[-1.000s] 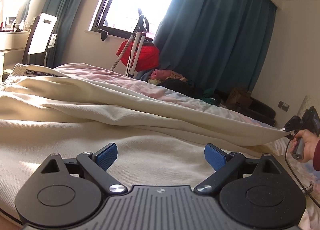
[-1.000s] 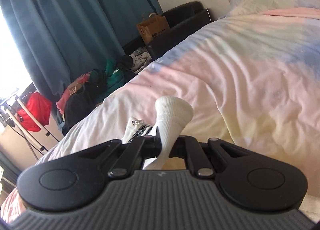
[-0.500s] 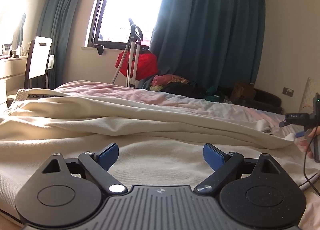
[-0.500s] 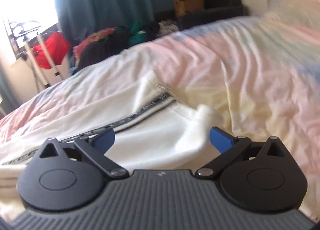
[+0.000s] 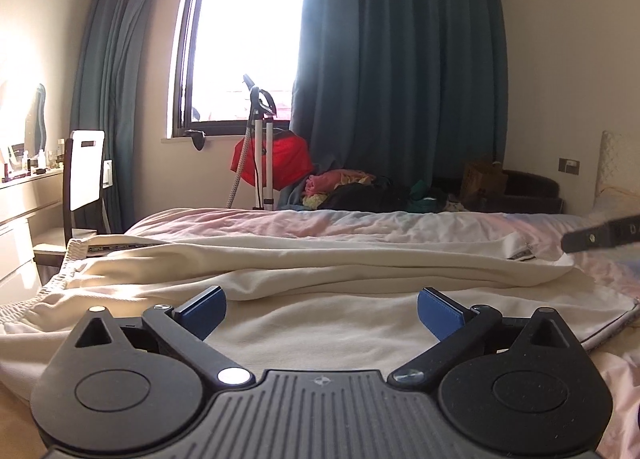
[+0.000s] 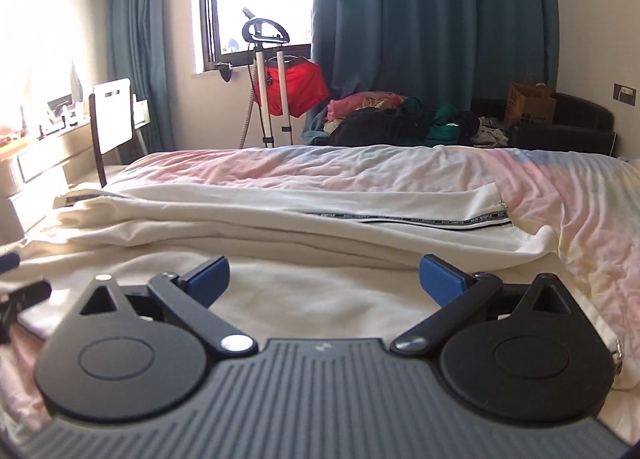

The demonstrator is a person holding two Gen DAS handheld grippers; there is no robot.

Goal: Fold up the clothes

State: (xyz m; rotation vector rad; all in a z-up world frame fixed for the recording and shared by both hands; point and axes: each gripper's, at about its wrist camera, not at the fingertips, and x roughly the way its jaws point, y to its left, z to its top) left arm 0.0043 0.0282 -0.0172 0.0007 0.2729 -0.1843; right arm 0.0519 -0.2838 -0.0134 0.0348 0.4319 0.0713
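The cream trousers (image 5: 280, 271) are running out of the left wrist view at its left edge, and the left gripper's (image 5: 320, 309) black body is covering their near part. The printed band (image 6: 408, 219) along the trouser leg is carrying lettering too small to read. Right of the trousers, a dark blurred bar (image 5: 600, 237) is entering from the right edge, its rest cut off. In the right wrist view, 2 smeared dark shapes (image 6: 20, 291) left of the trousers are being cropped by the left edge. Beyond the trousers, small items on the dresser (image 5: 24, 171) are washing out in glare.
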